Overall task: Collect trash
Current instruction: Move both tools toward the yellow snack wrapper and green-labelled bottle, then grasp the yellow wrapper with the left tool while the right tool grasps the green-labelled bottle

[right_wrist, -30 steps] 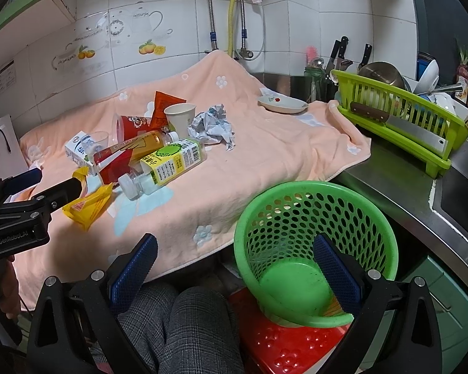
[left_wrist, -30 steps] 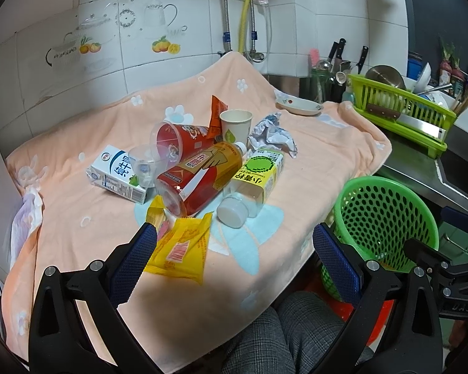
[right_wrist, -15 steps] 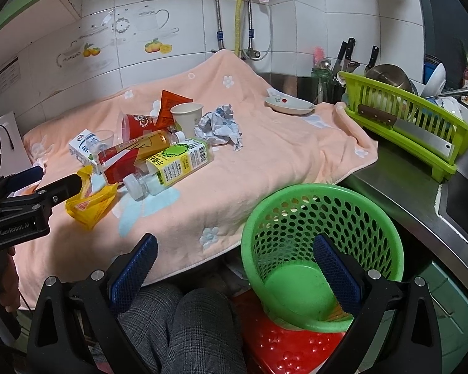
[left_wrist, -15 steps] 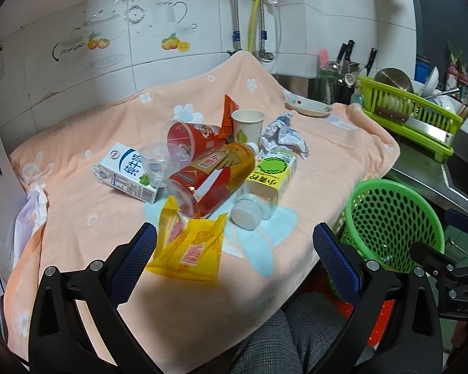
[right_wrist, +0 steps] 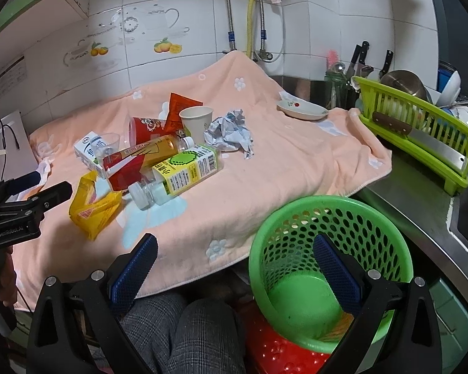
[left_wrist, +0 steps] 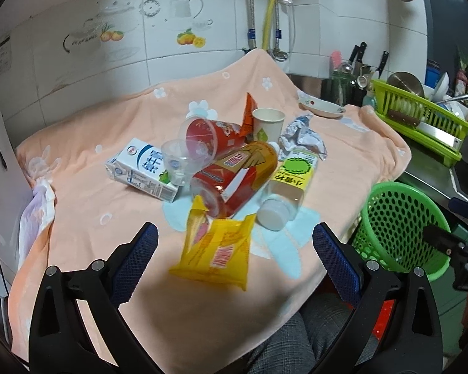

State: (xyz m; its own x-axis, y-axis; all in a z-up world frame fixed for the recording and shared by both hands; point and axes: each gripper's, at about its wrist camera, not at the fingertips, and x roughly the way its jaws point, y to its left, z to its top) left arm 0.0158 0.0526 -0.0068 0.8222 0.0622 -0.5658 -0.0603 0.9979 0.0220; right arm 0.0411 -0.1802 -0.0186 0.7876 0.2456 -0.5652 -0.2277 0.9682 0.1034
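Litter lies heaped on a peach towel (left_wrist: 87, 218) draped over a kitchen counter. The left gripper (left_wrist: 234, 243), fingers spread wide and holding nothing, hangs over a yellow snack wrapper (left_wrist: 216, 254) at the pile's near edge. At the wrapper's 12 o'clock lie a red-and-gold bottle (left_wrist: 234, 177), a yellow-labelled bottle (left_wrist: 288, 187) and a milk carton (left_wrist: 142, 170); a paper cup (left_wrist: 267, 124) stands behind. The right gripper (right_wrist: 234, 268), fingers also apart and empty, hovers at the rim of a green basket (right_wrist: 312, 218), at the pile's 4 o'clock below the counter.
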